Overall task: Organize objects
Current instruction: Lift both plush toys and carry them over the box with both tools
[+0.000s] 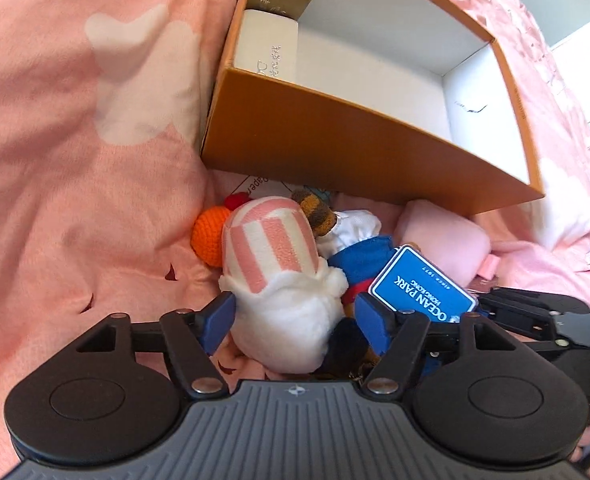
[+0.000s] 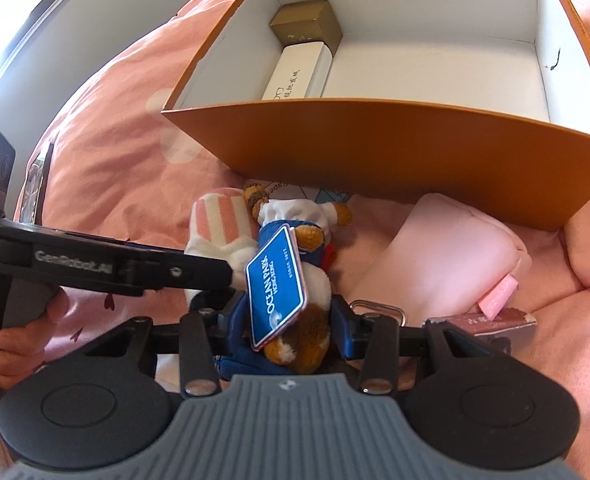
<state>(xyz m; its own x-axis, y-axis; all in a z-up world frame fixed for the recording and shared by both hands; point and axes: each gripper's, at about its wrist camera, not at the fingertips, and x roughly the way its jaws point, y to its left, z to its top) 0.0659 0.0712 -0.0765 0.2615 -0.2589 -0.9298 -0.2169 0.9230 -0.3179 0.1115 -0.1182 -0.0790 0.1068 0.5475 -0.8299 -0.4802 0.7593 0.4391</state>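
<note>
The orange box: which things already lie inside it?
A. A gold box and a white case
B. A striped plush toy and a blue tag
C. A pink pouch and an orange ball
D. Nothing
A. Inside the orange box, a small gold box and a long white case lie end to end along its left wall; the rest of its white floor is bare.

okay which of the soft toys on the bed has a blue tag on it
The brown bear in the white top and blue trousers, between the right gripper's fingers; its blue Ocean Park tag marks it out. The pink-striped plush has none visible.
</note>
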